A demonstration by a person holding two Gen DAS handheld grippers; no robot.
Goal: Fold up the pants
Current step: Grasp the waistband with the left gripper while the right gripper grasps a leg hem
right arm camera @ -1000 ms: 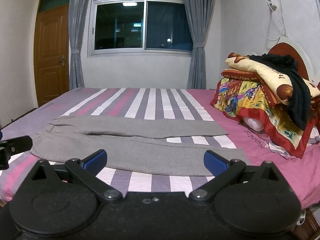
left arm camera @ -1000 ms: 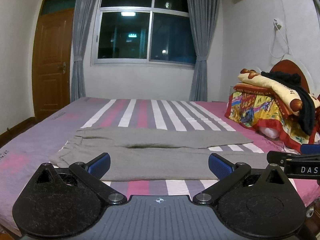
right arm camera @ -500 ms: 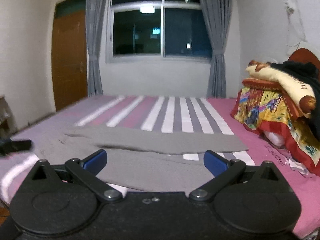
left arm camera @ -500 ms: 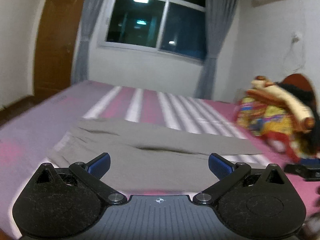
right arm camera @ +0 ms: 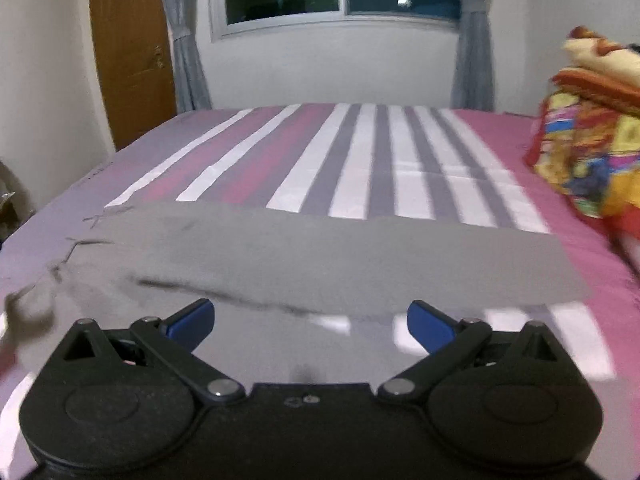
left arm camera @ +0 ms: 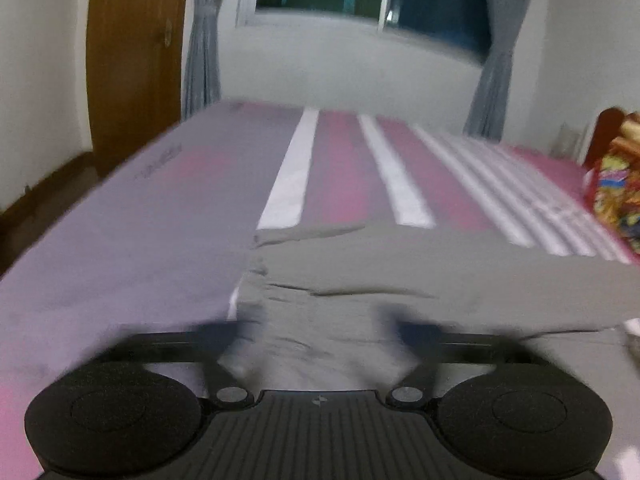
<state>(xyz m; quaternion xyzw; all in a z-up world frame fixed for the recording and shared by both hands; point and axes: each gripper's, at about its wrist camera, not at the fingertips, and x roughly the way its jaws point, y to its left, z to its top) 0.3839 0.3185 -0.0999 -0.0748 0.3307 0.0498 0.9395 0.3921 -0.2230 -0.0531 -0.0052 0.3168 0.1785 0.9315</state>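
1. The grey pants (right arm camera: 320,264) lie flat across the striped bed (right arm camera: 360,152), filling the middle band of the right wrist frame.
2. The right gripper (right arm camera: 310,320) sits at the bottom centre with its blue fingers (right arm camera: 188,320) spread wide, holding nothing, just over the near pant leg.
3. In the left wrist frame the pants (left arm camera: 400,272) fill the lower centre; the left gripper (left arm camera: 320,332) is motion-blurred, so whether it grips the cloth cannot be told.
4. A colourful quilt (right arm camera: 592,148) is piled at the right edge.
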